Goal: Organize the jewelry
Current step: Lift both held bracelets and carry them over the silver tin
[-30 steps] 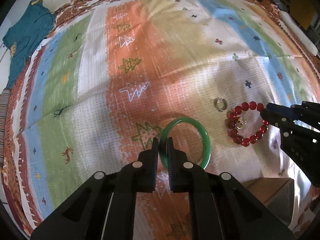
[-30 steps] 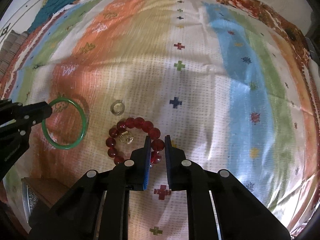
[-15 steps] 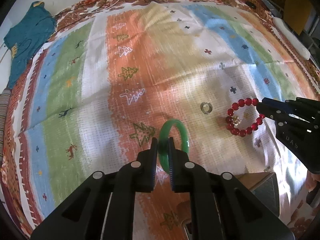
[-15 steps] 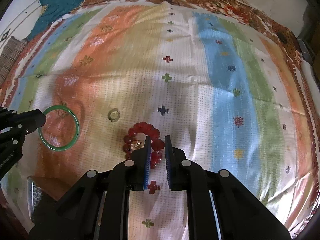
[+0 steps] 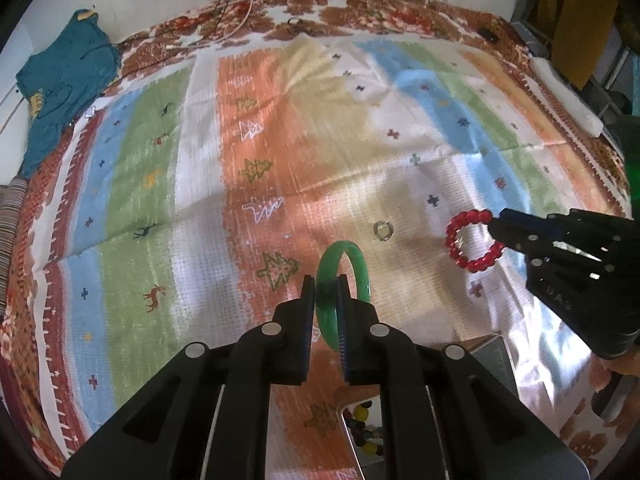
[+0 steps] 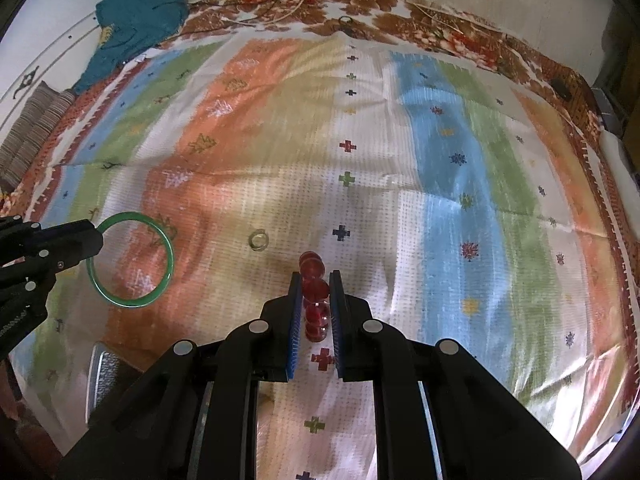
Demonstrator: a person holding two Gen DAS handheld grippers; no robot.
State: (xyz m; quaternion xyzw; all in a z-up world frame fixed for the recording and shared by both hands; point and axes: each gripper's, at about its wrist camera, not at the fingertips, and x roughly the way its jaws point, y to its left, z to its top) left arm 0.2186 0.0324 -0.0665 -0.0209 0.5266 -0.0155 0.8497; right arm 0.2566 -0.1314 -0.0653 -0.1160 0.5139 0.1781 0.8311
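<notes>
My left gripper (image 5: 325, 294) is shut on a green bangle (image 5: 362, 268) and holds it upright above the striped cloth; the bangle also shows in the right wrist view (image 6: 168, 258). My right gripper (image 6: 314, 292) is shut on a red bead bracelet (image 6: 314, 288) and holds it lifted off the cloth; the bracelet also shows in the left wrist view (image 5: 460, 246), hanging from the right gripper (image 5: 498, 226). A small pale ring (image 5: 383, 231) lies on the cloth between the two; it also shows in the right wrist view (image 6: 258, 239).
A jewelry box with a mirrored lid (image 5: 490, 354) and coloured beads (image 5: 360, 416) sits at the near edge below the grippers. A teal garment (image 5: 60, 84) lies at the far left. Cables (image 5: 240, 28) run along the far edge of the bed.
Both grippers have risen off the cloth with their pieces. The bangle has turned from flat to upright, and the bead bracelet has been lifted and now hangs edge-on.
</notes>
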